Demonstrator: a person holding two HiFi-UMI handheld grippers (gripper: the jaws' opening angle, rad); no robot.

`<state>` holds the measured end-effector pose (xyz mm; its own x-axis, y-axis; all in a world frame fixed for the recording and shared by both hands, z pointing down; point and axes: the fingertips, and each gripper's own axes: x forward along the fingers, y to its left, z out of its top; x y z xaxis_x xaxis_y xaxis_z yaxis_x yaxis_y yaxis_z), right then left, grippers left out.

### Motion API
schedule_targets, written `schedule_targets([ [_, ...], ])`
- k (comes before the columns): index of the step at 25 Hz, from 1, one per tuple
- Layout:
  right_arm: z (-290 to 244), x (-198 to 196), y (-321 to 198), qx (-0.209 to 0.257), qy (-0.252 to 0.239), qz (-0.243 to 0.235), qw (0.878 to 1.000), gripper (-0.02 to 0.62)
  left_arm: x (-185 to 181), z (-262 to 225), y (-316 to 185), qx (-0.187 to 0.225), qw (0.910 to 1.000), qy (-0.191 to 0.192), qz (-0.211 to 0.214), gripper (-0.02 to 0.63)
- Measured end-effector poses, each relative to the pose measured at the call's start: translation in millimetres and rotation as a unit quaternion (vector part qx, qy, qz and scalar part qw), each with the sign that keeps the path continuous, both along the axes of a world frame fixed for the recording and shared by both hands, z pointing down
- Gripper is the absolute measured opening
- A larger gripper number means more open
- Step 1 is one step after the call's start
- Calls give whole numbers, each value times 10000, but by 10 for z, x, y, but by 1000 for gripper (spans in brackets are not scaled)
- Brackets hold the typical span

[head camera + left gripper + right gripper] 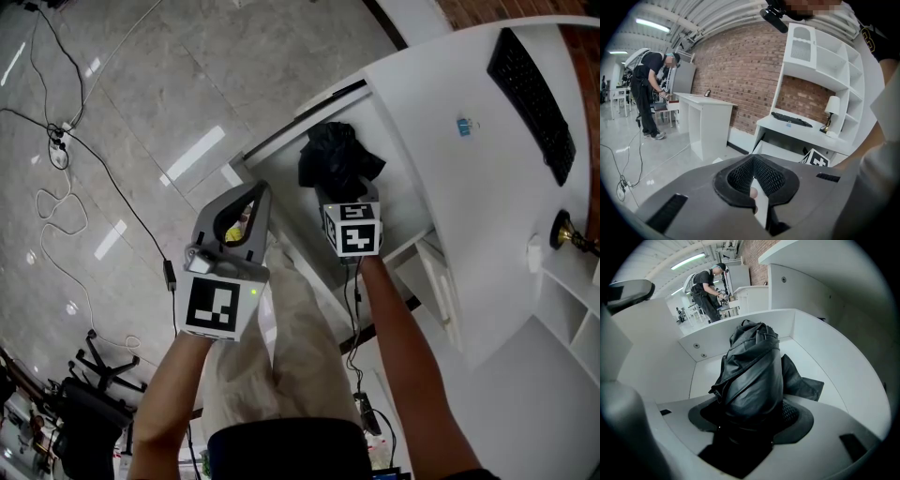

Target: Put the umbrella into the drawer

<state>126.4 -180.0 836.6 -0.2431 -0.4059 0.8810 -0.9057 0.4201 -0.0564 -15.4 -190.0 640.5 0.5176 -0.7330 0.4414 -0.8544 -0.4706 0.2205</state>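
A folded black umbrella (337,159) stands bunched in the open white drawer (398,183) under the desk. My right gripper (345,194) points steeply down into the drawer and is shut on the umbrella (754,376), whose fabric fills the hollow between the jaws. In the right gripper view the drawer walls (740,329) curve round it. My left gripper (251,202) hangs to the left, outside the drawer and above the floor. Its jaws meet at the tips and hold nothing. The left gripper (757,180) looks level toward the desk.
The white desk (469,169) carries a black keyboard (532,103) and a small lamp (562,230); white shelves (572,319) stand beside it. Cables (56,141) lie on the tiled floor. A person (651,93) stands far off by a white table (705,122).
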Motion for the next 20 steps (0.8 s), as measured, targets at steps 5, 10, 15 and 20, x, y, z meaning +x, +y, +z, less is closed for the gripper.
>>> schedule_targets([
  [5,-6,1,-9,-34,-7,-11,10000,273,7,-7,-8,8,10000,-13,25,17],
  [10,-34,-11,7,-174,-113,-179,9996,282,11,-15,-2,11,10000,-39,67,17],
  [15,-41,-34,35,-287,-44,-305,9991,310,24,-13,-10,39,10000,-48,70,17],
  [20,-136,-42,46,-280,-52,-312,9991,321,31,-7,-20,65,9999,-48,60,17],
])
